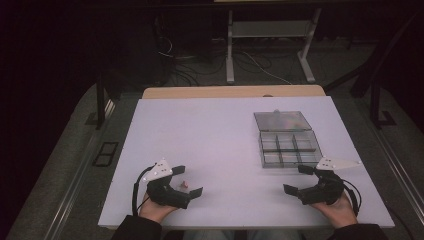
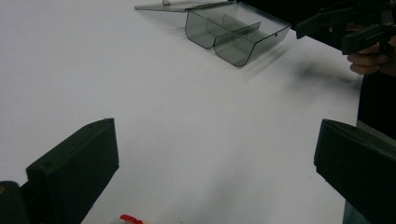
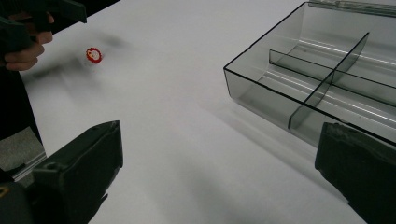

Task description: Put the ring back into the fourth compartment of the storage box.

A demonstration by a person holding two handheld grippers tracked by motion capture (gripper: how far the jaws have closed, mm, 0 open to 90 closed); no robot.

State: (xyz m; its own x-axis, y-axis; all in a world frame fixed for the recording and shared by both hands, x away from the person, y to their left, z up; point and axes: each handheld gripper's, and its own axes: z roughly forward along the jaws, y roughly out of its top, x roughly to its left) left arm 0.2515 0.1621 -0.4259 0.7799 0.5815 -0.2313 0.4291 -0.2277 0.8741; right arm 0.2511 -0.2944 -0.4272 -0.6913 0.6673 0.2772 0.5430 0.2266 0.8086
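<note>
A small red and white piece (image 1: 184,184) lies on the white table between the jaws of my left gripper (image 1: 187,181), which stands open near the front left edge. The same piece (image 2: 130,219) sits low between that gripper's (image 2: 215,144) wide jaws, touching neither. A clear grey compartment box (image 1: 289,148) with its lid (image 1: 281,120) folded back rests at the right. My right gripper (image 1: 298,180) is open and holds nothing, just in front of the box. From there the box (image 3: 327,74) is close ahead on the right and the red piece (image 3: 94,55) is far off.
The white tabletop (image 1: 210,135) spreads wide between the two hands. A wooden edge (image 1: 232,92) runs along the far side. Beyond it are a desk's legs (image 1: 230,47) and cables on the dark floor.
</note>
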